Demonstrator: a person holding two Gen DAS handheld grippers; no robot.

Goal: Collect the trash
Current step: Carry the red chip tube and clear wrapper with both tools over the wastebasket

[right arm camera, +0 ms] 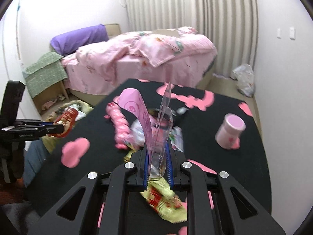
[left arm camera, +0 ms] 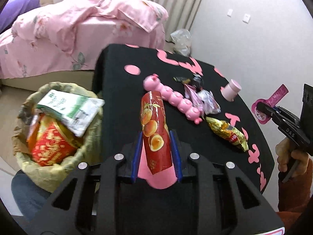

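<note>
1. A home bedroom: a bed (right arm camera: 137, 58) with a rumpled pink floral quilt (left arm camera: 78, 25) and a purple pillow (right arm camera: 78, 39) lies beyond the jaws.
2. Pleated curtains (right arm camera: 191, 5) hang behind the bed.
3. A black desk (right arm camera: 215, 137) with pink shapes sits just ahead of the jaws.

glossy foil and clear plastic over matt black cloth

the red snack wrapper (left arm camera: 154, 135) is shiny foil, the blister pack (right arm camera: 163, 125) is clear stiff plastic with a pink paper card, the table cover (left arm camera: 121, 90) looks matt black cloth, and the bin bag (left arm camera: 49, 172) is thin crinkled plastic.
</note>
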